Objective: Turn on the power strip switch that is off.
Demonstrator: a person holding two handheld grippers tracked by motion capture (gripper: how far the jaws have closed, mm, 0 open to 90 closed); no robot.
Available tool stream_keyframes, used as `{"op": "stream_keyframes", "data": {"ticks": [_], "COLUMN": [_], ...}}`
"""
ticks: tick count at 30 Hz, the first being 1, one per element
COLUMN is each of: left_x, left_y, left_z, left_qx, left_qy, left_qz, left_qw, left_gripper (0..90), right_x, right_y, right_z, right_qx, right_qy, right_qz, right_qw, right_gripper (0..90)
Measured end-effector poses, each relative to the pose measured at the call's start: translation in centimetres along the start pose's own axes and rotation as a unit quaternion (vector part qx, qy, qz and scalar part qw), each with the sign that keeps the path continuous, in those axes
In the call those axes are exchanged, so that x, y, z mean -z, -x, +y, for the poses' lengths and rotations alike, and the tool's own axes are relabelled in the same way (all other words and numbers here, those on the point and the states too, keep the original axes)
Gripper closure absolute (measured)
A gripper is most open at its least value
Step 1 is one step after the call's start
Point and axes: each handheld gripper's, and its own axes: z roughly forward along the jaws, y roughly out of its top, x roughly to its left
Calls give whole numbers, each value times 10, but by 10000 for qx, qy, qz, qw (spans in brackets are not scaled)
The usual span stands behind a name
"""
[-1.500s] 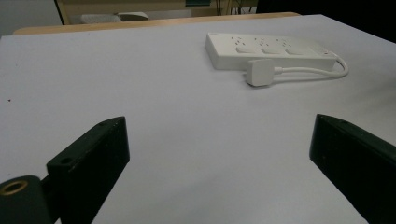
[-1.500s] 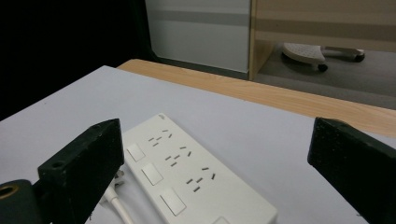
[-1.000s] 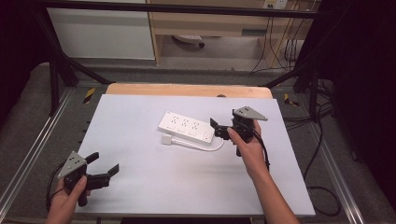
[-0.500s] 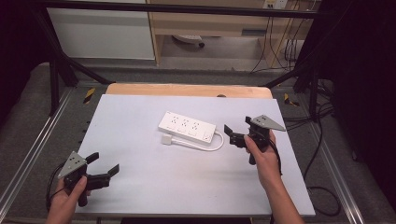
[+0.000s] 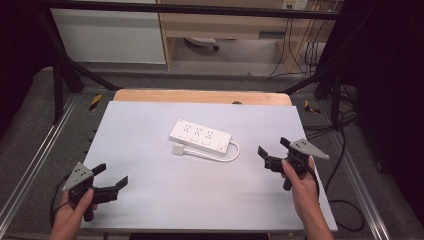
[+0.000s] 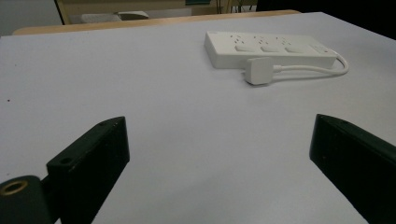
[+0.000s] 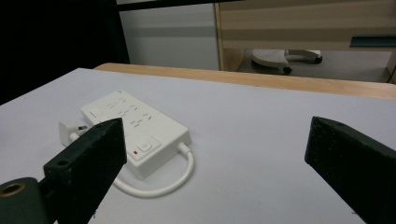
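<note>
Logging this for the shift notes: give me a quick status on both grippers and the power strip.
Left gripper open, empty, near table corner. Right gripper open, empty, right of power strip. Strip flat mid-table, plug beside it. Nothing in the way.

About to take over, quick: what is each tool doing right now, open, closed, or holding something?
Left tool: open, holding nothing, over bare table.
Right tool: open, holding nothing, apart from the power strip.

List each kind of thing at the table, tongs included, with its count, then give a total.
White power strip, with its cord and plug: 1
Tongs, left and right, both open: 2
Total: 3
</note>
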Motion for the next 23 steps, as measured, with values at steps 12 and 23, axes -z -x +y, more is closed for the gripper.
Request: {"op": "stream_keyframes", "data": {"ticks": [12,23], "left_x": [0,0], "left_y": [1,2], "left_z": [0,0], "left_qx": [-24,-27], "left_qy": [-28,-5], "left_qz": [-3,1], "left_qw": [10000,10000], "left_gripper": [51,51], "right_x": [22,21], "right_y": [10,6], "right_z": [-29,-56], "right_qx": [103,261], "right_qy": [-192,-733], "right_qz": [-99,-97], "right_qw": [9997,9969], "right_gripper": [37,34]}}
